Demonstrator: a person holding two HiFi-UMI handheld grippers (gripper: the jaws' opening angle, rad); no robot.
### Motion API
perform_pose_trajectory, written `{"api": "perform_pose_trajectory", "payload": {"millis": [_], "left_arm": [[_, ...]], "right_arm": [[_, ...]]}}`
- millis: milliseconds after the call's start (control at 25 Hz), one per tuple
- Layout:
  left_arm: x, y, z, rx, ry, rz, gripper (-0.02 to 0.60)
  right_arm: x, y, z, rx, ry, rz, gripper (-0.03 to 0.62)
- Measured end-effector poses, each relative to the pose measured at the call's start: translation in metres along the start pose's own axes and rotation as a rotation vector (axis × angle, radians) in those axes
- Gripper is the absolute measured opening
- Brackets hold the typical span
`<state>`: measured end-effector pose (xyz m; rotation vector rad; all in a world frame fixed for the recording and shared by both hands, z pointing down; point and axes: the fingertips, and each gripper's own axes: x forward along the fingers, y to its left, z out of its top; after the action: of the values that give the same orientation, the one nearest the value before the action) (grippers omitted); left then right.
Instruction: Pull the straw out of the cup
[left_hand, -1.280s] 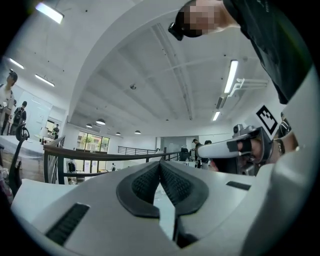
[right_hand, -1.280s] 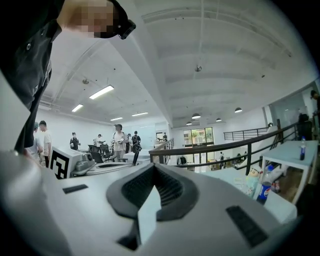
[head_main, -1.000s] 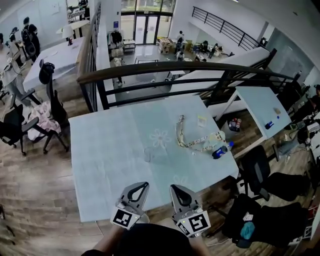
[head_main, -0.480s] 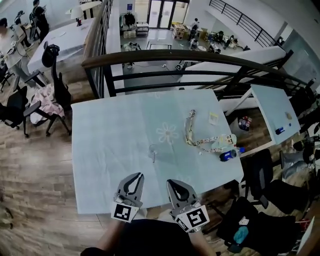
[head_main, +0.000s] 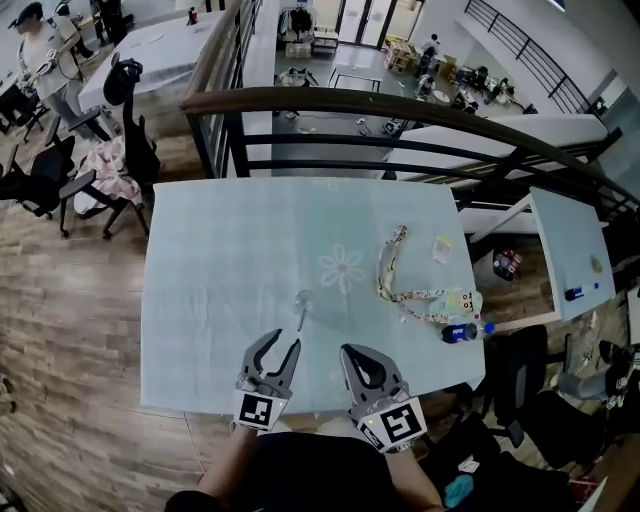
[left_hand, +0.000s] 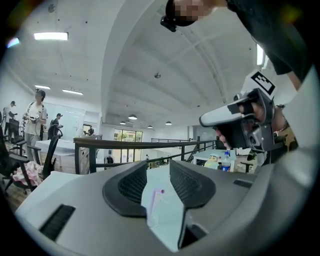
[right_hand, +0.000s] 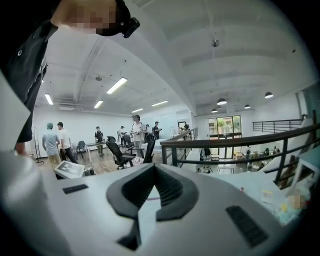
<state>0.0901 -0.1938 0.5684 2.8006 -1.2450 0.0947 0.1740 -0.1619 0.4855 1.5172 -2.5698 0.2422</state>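
My left gripper (head_main: 280, 346) has just been opening and holds nothing. Cup (head_main: 303, 299) with straw (head_main: 301, 318) stands just ahead, untouched. My right gripper (head_main: 352, 352) is clenched, empty.

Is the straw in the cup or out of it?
In the cup. The left gripper view shows the straw standing up from the clear cup on the table, nothing holding it.

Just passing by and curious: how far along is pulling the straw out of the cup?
Done: nothing; the thin pale straw stands in the clear plastic cup. In hand: the left hand-held gripper, its empty jaws just opened, faces the cup. Left: grip the straw and pull it out.
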Motion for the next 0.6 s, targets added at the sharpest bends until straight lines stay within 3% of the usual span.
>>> {"api": "perform_pose_trajectory", "payload": {"millis": [320, 440, 600], "left_arm": [[0.028, -0.01, -0.049, 0.072, 0.082, -0.009, 0.209], [0.034, -0.007, -0.064, 0.099, 0.12, 0.026, 0.216], [0.049, -0.004, -0.08, 0.067, 0.119, 0.082, 0.216]], "right_arm": [[-0.012, -0.033, -0.02, 0.004, 0.056, 0.006, 0.009], [-0.014, -0.044, -0.023, 0.0, 0.08, 0.005, 0.009], [-0.013, -0.053, -0.027, -0.006, 0.102, 0.008, 0.009]]}}
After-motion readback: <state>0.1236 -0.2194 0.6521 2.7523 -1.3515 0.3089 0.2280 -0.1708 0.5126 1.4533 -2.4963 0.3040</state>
